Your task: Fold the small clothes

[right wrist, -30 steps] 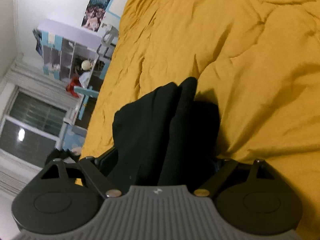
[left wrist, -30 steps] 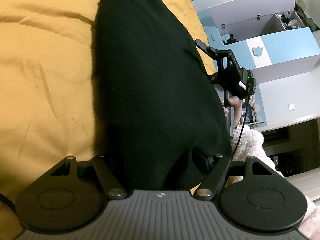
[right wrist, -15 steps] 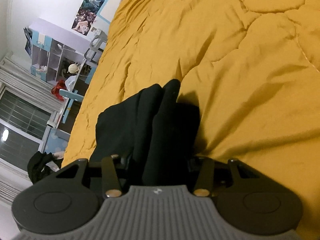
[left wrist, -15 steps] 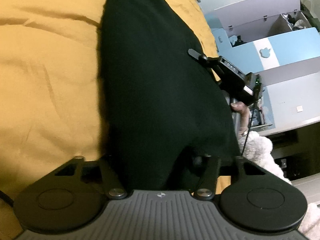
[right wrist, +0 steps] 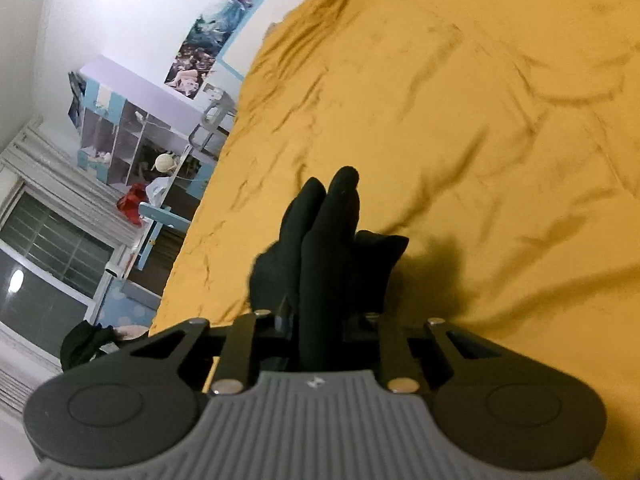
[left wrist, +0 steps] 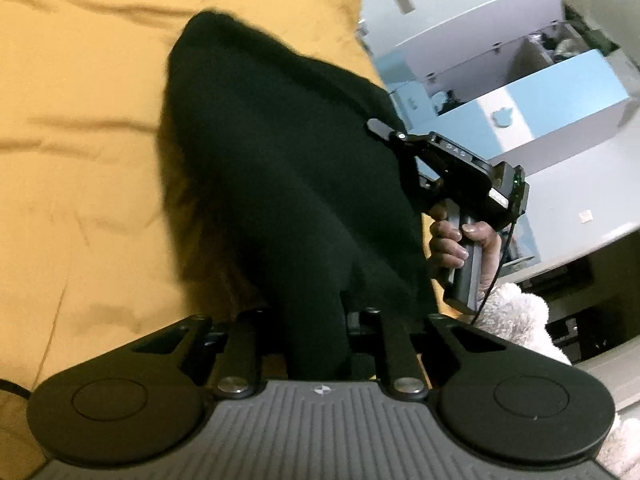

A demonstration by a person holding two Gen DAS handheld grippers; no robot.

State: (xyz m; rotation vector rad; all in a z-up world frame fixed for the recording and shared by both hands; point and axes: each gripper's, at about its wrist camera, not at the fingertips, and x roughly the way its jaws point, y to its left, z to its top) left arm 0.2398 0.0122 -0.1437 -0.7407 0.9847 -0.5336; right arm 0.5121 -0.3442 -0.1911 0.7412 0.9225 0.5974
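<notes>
- Left wrist view: left gripper (left wrist: 316,320) jaws closing on a bunched edge of the black garment (left wrist: 280,168), cloth pinched between them.
- Garment drapes from the jaws over the yellow bedspread (left wrist: 80,140).
- Right gripper (left wrist: 452,160) at garment's far side, held by a hand (left wrist: 460,240).
- Right wrist view: right gripper (right wrist: 320,320) jaws closing on a garment (right wrist: 328,248) fold above the bedspread (right wrist: 480,120).

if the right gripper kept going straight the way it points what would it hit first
The black cloth already bunched between the closing jaws of the right gripper. Beyond that, probably the yellow bedspread, since it points down toward it; depth is hard to judge.
</notes>
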